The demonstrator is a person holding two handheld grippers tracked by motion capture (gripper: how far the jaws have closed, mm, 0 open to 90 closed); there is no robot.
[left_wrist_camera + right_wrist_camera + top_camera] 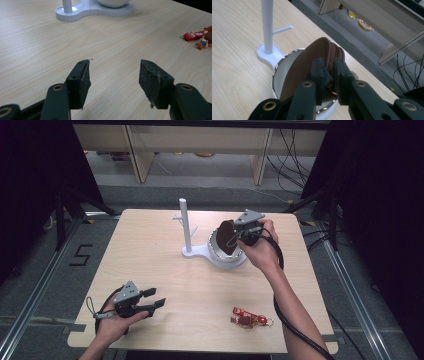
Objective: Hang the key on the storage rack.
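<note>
Two claws in play: right claw [329, 83] is clamped on a brown zip pouch [312, 60], holding it over the white bowl [226, 258] on the stand [186, 227]. Left claw [113, 82] sits apart and empty, low over the tabletop [165, 270], near a red keychain [247, 319].

A pouch [228, 237] is held over the bowl [225, 258] at the table's [150, 250] far right, with the stand's post [185, 225] just left of it on 1 shared base. The keychain [248, 319] is found at the near edge, right of the left gripper [152, 301].
</note>
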